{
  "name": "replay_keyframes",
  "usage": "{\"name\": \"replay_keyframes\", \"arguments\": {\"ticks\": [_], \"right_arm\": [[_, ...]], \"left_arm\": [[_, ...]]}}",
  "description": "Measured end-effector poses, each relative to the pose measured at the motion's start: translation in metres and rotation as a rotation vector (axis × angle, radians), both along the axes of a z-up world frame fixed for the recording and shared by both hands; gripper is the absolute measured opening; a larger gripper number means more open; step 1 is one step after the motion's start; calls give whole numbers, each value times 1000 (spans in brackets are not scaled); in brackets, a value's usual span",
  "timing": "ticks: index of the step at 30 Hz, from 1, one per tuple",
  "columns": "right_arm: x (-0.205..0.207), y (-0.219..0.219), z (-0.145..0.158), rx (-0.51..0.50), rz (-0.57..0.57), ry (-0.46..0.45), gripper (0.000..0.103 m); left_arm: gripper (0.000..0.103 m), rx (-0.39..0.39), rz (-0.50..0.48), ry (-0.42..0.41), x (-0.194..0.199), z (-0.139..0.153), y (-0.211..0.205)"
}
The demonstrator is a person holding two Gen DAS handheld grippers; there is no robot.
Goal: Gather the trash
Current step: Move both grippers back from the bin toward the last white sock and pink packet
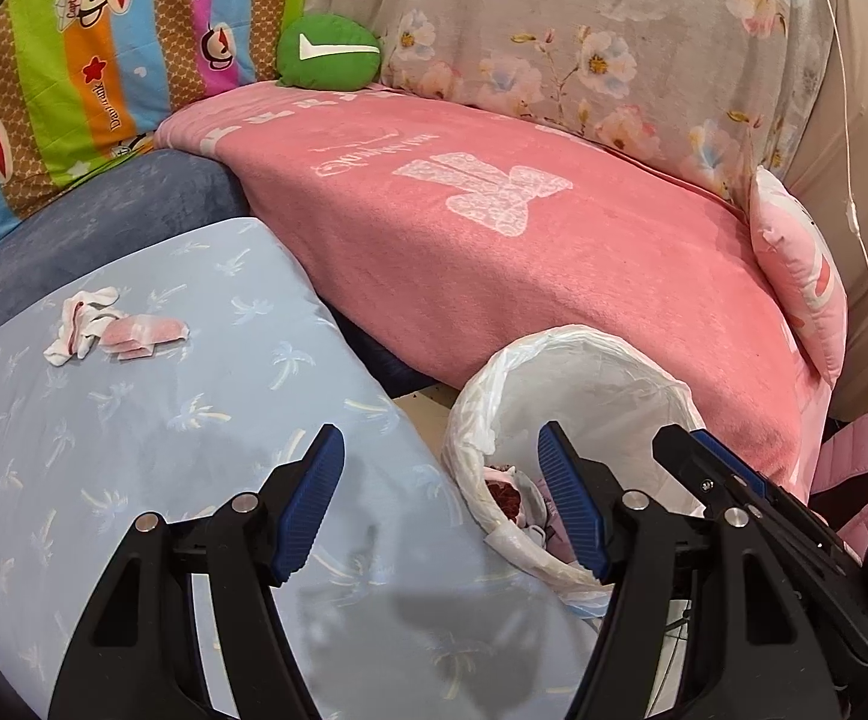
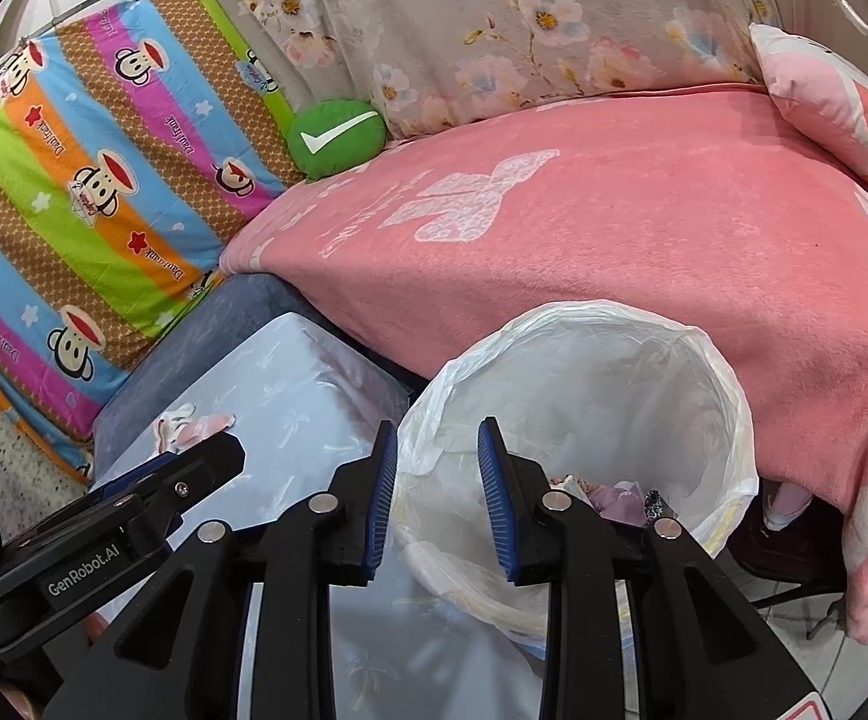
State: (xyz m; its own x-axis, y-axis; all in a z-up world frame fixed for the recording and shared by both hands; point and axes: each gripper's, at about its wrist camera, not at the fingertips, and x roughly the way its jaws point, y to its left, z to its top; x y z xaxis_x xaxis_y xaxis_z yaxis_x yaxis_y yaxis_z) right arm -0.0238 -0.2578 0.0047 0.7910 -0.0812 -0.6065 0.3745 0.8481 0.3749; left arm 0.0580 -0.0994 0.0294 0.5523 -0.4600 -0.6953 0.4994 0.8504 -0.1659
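Note:
Crumpled white and pink tissue scraps lie on a light blue palm-print cushion; they also show in the right wrist view, partly hidden by the left gripper's body. A bin with a white plastic liner stands beside the cushion, with some trash at its bottom. My left gripper is open and empty, above the cushion's edge and the bin's rim. My right gripper is open and empty, over the bin at its near-left rim.
A pink blanket covers the sofa seat behind the bin. A green check-mark pillow, a striped monkey-print cushion, a floral cover and a pink pillow line the back. A blue-grey cushion lies under the light blue one.

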Motion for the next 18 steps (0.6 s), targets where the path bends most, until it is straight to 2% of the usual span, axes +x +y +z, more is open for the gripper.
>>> {"name": "replay_keyframes", "arguments": {"ticks": [18], "right_arm": [[24,53,0,-57,91,33,38]], "left_arm": [[64,-46,107,39,21,-8,57]]}}
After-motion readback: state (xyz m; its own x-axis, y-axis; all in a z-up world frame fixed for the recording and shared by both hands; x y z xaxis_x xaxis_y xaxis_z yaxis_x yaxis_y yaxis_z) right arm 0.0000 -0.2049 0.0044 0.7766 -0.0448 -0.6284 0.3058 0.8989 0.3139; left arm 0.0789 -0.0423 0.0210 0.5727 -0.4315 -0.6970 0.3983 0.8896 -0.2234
